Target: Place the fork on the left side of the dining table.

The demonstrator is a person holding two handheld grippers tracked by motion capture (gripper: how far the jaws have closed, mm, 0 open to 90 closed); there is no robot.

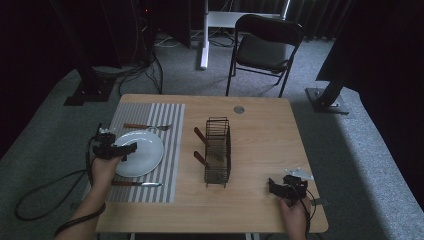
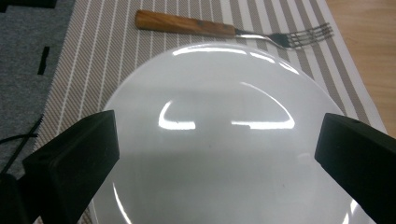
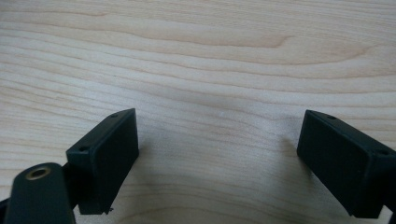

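A white plate (image 1: 142, 150) lies on a striped placemat (image 1: 172, 125) at the table's left. A wooden-handled fork (image 1: 145, 127) lies beyond the plate and a wooden-handled knife (image 1: 135, 184) in front of it. My left gripper (image 1: 127, 150) hovers over the plate's near-left part, open; in the left gripper view its jaws stand wide apart over the plate (image 2: 219, 130), with the fork (image 2: 224, 29) beyond. My right gripper (image 1: 275, 186) rests low over bare wood at the front right, open, with nothing between its jaws (image 3: 219, 154).
A black wire rack (image 1: 218, 150) stands mid-table with two wooden-handled utensils (image 1: 202, 136) poking out its left side. A round grommet (image 1: 239, 109) sits near the far edge. A black folding chair (image 1: 265, 45) stands beyond the table.
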